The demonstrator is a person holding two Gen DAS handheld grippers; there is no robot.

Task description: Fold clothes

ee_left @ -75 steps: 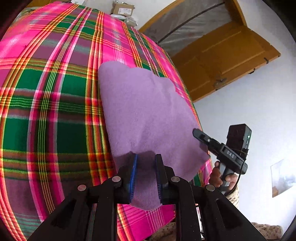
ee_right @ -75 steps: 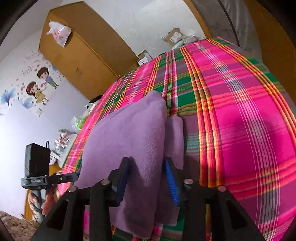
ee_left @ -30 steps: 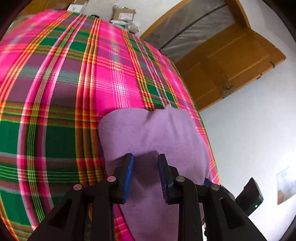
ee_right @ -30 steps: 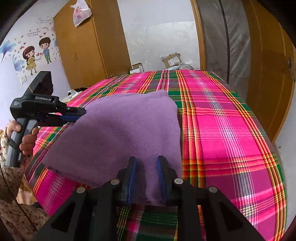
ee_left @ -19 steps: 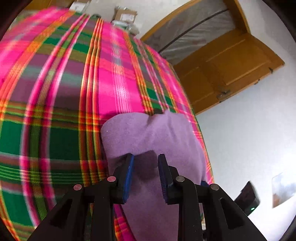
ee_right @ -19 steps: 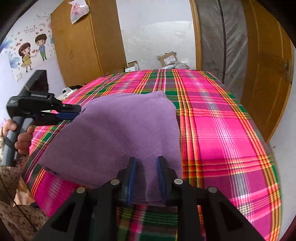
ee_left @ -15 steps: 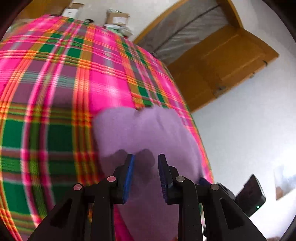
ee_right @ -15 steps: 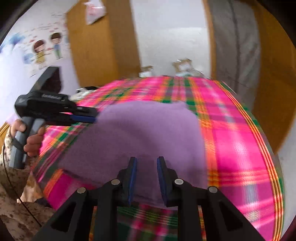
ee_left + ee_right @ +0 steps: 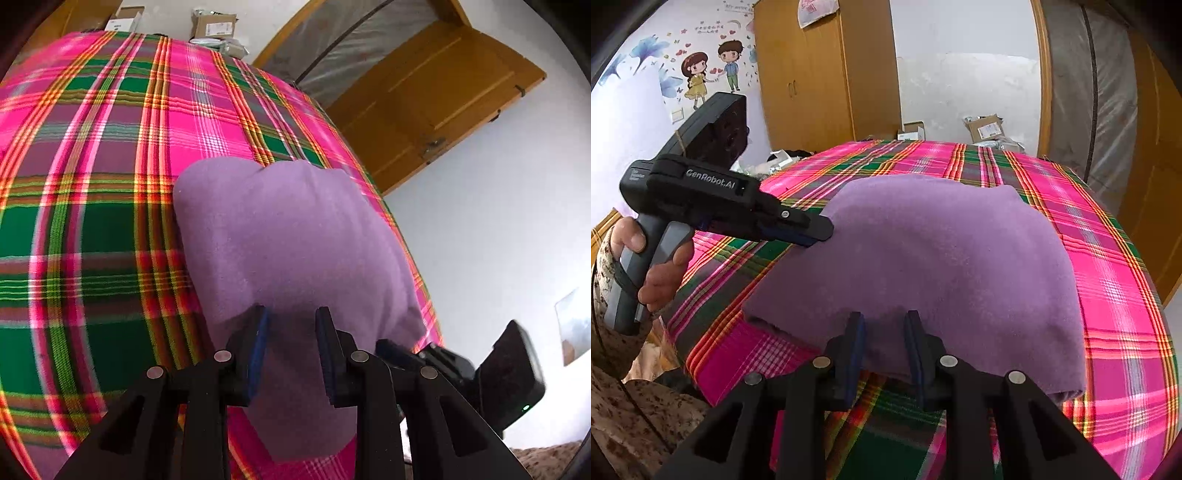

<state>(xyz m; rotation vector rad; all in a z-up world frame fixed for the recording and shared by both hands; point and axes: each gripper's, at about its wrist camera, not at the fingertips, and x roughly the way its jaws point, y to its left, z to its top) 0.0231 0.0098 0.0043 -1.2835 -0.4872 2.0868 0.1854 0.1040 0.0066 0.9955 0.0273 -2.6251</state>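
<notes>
Purple garment [image 9: 923, 266]: fleece-like, folded into a thick pad, lying on the plaid bed cover [image 9: 92, 221] near the bed's front edge; near hem raised off the cover, probably so both ends can be carried over together for a further fold.

Left tool [image 9: 291, 347]: jaws about half parted, clamped on the bunched near-left edge of the garment; aimed downward and forward across the bed. In the right wrist view, seen side-on, held pistol-style by a hand [image 9: 653, 266] with a patterned sleeve.

Right tool [image 9: 884, 349]: jaws roughly half parted, closed on the thick near-right hem; angled downward likewise, level with its partner to keep the edge straight.

Background: wooden wardrobe [image 9: 820, 74], cardboard boxes [image 9: 986, 127].
</notes>
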